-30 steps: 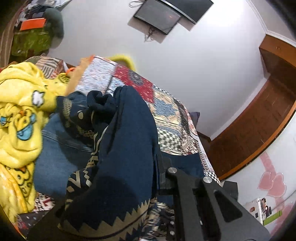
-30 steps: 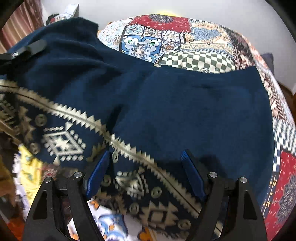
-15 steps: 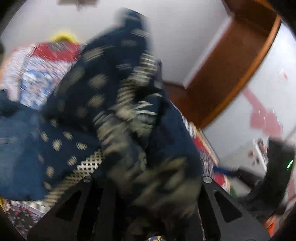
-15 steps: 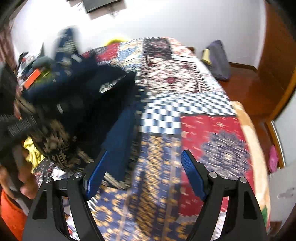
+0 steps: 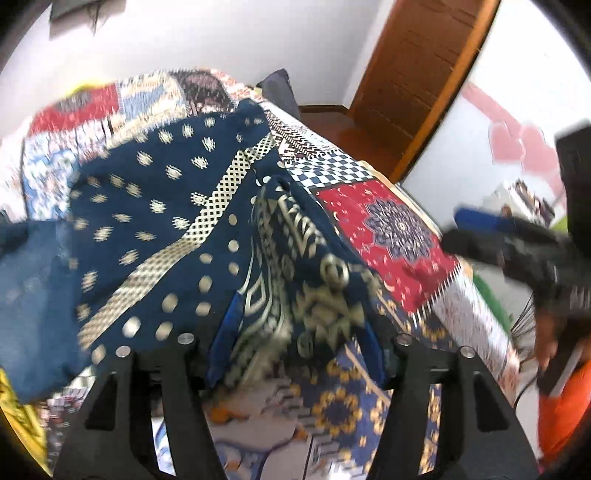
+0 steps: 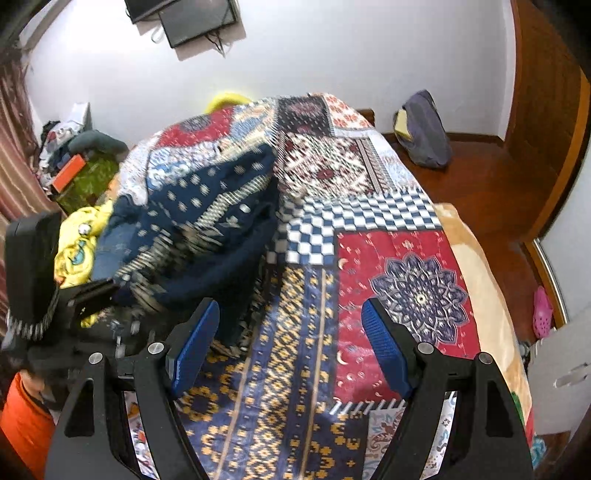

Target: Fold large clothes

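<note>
A navy garment with cream and gold patterns (image 5: 177,221) lies bunched on the patchwork bedspread (image 5: 388,225). My left gripper (image 5: 299,328) has its jaws wide apart with a fold of this garment lying between them. In the right wrist view the garment (image 6: 207,221) is heaped at the left of the bed. My right gripper (image 6: 288,347) is open and empty above the bedspread (image 6: 406,266), just right of the garment. The left gripper (image 6: 40,266) shows at the left edge there. The right gripper (image 5: 517,243) shows at the right of the left wrist view.
A yellow printed garment (image 6: 79,240) and blue denim (image 5: 33,295) lie left of the navy one. A grey bag (image 6: 424,129) sits on the wooden floor by the wall. A screen (image 6: 195,18) hangs on the wall. A pink shoe (image 6: 543,310) lies right of the bed.
The right gripper pulled off the navy garment and rose back over the bedspread, open. The left gripper swung around; the garment dropped from a lifted, blurred bundle to a heap on the bed.
</note>
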